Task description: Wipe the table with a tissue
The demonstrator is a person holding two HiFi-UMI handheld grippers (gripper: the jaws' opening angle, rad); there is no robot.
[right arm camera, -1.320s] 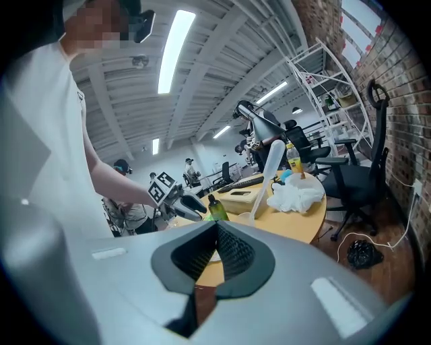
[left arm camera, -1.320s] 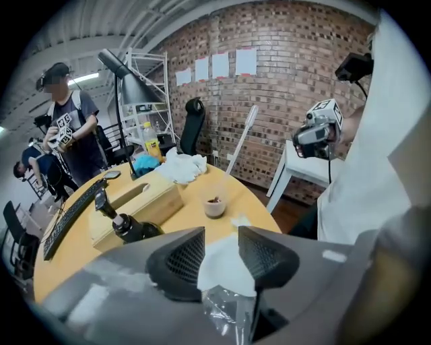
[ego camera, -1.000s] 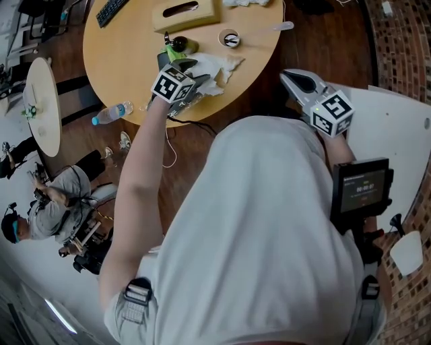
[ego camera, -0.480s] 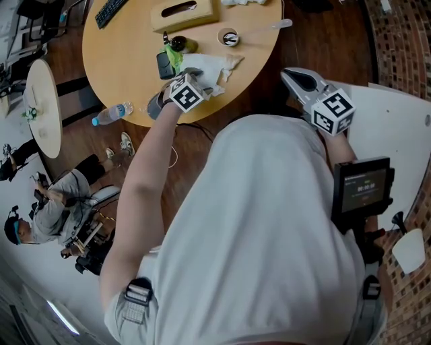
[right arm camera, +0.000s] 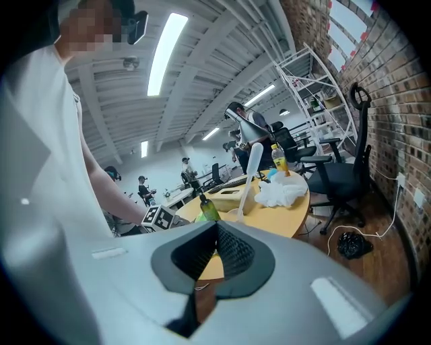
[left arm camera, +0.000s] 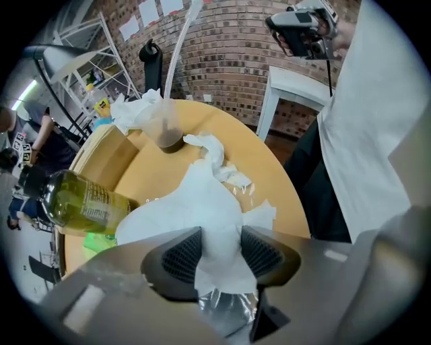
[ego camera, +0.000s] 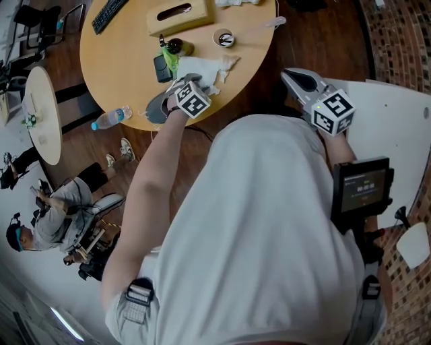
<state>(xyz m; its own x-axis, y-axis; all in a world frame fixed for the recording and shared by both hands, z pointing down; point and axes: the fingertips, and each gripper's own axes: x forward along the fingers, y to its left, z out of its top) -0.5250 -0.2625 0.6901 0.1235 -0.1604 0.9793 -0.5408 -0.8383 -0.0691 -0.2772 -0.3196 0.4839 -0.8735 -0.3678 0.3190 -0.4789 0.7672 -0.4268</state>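
Note:
A crumpled white tissue (ego camera: 204,68) (left arm camera: 202,199) lies on the round wooden table (ego camera: 121,60) near its front edge. My left gripper (ego camera: 182,87) (left arm camera: 220,236) points steeply down onto it. Its jaws are closing, and a bunched fold of tissue fills the gap and touches both pads (left arm camera: 180,253). My right gripper (ego camera: 288,74) (right arm camera: 215,226) is held off the table to the right, at the person's side. Its jaws are shut with nothing between them.
Beside the tissue lie an olive-green bottle (ego camera: 176,47) (left arm camera: 74,202) and a dark phone (ego camera: 161,67). Farther back are a small cup (ego camera: 224,38) (left arm camera: 165,128), a tissue box (ego camera: 180,15) and a keyboard (ego camera: 108,12). A water bottle (ego camera: 111,118) lies on the floor. A white table (ego camera: 397,128) stands at right.
My left gripper has tipped over and come down onto the near part of the tissue, its marker cube rolling round. The right gripper has stayed where it was.

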